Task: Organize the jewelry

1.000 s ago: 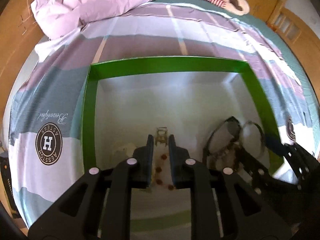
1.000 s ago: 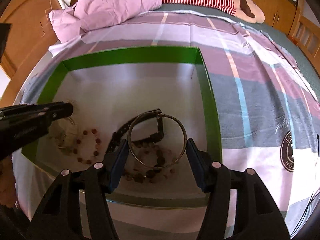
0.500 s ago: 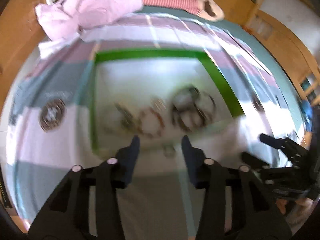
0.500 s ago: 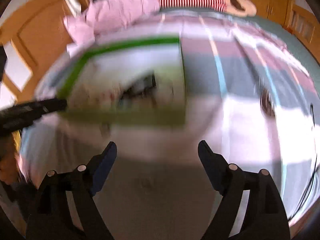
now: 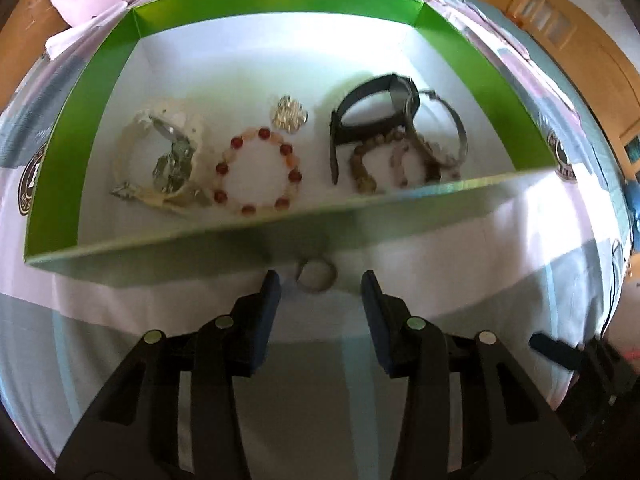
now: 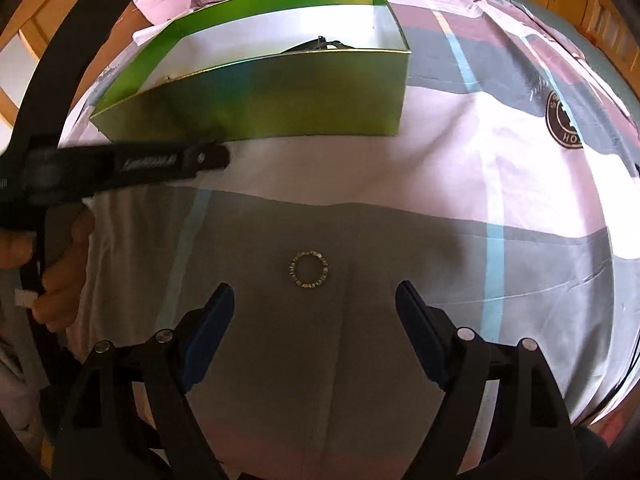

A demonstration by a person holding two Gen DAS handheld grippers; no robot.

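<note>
While most of the jewelry already lies inside the green-walled cardboard box with a white floor (image 5: 100,92), the left wrist view shows one small metal ring (image 5: 316,275) outside it, on the bedsheet just before the box's near wall. The left tool (image 5: 320,292) hangs over that ring, its jaws having just opened, apart and empty. Inside sit a red-and-orange beaded bracelet (image 5: 258,172), a pale bangle with silver pieces (image 5: 160,164), a black strap watch (image 5: 376,112) and brown bead strands (image 5: 400,156).

In the right wrist view, a thin gold studded ring (image 6: 309,269) lies on the grey band of the striped bedsheet (image 6: 500,168), nearer the bed's front edge. The right tool (image 6: 314,312) has just opened wide, empty. Both rings look left to box. Pink bedding and wooden cupboards lie beyond.
</note>
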